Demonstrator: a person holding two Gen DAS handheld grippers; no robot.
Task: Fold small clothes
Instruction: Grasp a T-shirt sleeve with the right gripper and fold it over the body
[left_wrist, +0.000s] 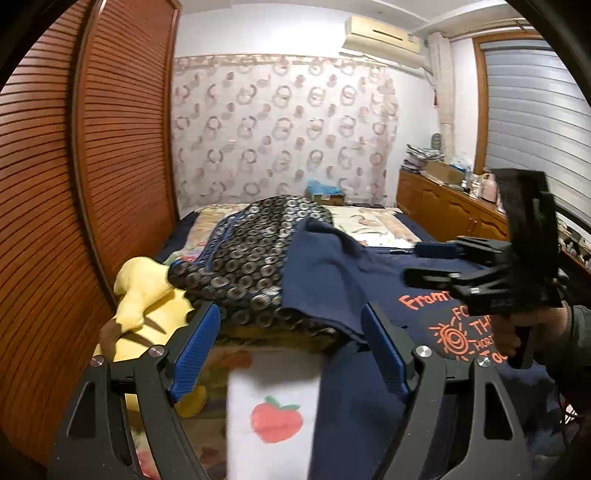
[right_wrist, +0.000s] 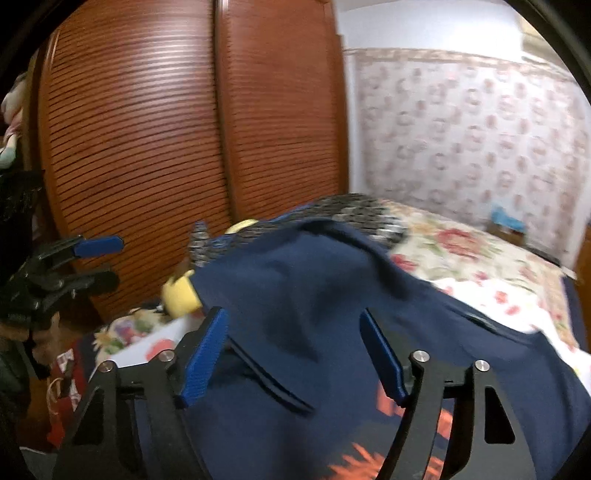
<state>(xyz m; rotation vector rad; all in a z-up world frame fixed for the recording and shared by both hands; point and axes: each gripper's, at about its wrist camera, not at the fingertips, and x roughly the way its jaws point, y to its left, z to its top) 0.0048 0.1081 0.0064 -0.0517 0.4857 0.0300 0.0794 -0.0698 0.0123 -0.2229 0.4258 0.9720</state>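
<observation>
Though crumpled: navy T-shirt (left_wrist: 343, 258) spread on bed (left_wrist: 373, 221), collar end heaped toward far wall, print end nearest
Left gripper (left_wrist: 291, 354): jaws apart, above shirt edge, holding nothing
Right gripper (right_wrist: 291, 354): jaws apart, empty
Room: louvred wardrobe (left_wrist: 122, 147), patterned curtain (left_wrist: 280, 125)
Writing: orange "Fram…", "TH…" (left_wrist: 461, 328)

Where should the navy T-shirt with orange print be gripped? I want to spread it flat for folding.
Grip the navy T-shirt with orange print at its raised, rumpled far edge, where it rides up over the dark ring-patterned cloth. Come from the near side, with open fingers around that free ridge; the printed part lies flat and offers no edge to pinch.
</observation>
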